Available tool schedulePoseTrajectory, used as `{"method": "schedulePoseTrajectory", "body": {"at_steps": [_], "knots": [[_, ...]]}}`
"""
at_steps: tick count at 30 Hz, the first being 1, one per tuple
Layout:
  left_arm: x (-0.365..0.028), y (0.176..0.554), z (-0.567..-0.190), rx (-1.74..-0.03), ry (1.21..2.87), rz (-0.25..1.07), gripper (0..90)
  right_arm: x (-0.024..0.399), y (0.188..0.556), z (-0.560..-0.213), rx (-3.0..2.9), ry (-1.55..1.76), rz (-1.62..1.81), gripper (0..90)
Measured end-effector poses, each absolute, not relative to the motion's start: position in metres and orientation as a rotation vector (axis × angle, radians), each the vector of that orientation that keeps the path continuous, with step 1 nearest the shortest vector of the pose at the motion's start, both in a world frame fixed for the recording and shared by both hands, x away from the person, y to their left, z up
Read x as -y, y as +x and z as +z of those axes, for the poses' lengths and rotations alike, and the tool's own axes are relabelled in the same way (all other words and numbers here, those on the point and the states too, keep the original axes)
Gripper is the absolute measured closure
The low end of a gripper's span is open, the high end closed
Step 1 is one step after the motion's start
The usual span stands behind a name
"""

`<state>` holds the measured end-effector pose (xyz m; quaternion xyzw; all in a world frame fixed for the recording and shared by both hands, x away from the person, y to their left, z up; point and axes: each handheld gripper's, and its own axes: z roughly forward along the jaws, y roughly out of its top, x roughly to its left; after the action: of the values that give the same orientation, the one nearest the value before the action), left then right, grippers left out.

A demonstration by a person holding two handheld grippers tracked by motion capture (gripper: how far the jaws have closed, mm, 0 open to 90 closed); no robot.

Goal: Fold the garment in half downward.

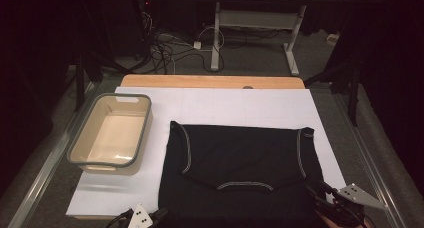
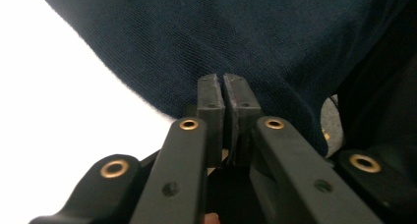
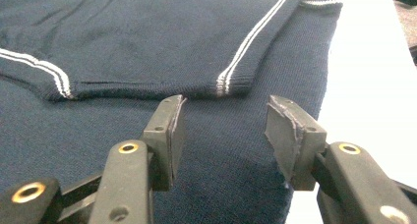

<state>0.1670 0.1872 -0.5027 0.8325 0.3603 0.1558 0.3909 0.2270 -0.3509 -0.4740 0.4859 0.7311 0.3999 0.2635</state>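
High view: a dark navy sweater [image 1: 240,163] with white-striped trim lies flat on a white sheet [image 1: 225,105] that covers a light wooden table [image 1: 210,81], its near hem at the table's front edge and its striped neckline turned toward the person. To its left on the sheet, apart from the cloth, stands an empty beige tub with a grey rim [image 1: 111,133]. Beyond the table, grey carpet [image 1: 260,58] runs back to the white legs of a second desk [image 1: 216,33] and a tangle of cables [image 1: 165,48]; the rest of the room is dark. At the sweater's near left corner sits the left gripper [image 2: 223,84], whose view along the jaws shows them pressed together at the edge of the knit, though whether any cloth is pinched between the pads cannot be told. At the near right corner, the right gripper [image 3: 223,128] holds its jaws partly apart just above the fabric, gripping nothing, with the sweater's side edge and the bare sheet beside its outer jaw.
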Motion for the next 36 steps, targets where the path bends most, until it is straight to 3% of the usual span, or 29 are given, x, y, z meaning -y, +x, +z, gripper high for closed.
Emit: {"method": "schedulePoseTrajectory", "body": {"at_steps": [8,15,17,25,30,36], "knots": [[-0.203,0.161,-0.505,-0.937,2.088,0.353,85.6,0.350,0.228,-0.472,-1.979,1.301,1.097,50.6],[-0.195,0.188,-0.494,-0.875,1.978,0.321,59.4,0.344,0.230,-0.472,-1.995,1.290,1.095,50.6],[-0.187,0.203,-0.489,-0.857,1.985,0.357,55.1,0.342,0.232,-0.473,-1.998,1.290,1.099,50.6],[-0.168,0.277,-0.488,-0.949,1.980,0.291,36.3,0.333,0.249,-0.468,-1.989,1.277,1.091,49.8],[-0.160,0.305,-0.494,-0.999,2.009,0.261,34.5,0.332,0.268,-0.469,-2.022,1.296,1.040,48.5],[-0.156,0.304,-0.495,-0.977,2.055,0.253,44.9,0.339,0.280,-0.477,-2.054,1.372,1.020,49.0]]}}
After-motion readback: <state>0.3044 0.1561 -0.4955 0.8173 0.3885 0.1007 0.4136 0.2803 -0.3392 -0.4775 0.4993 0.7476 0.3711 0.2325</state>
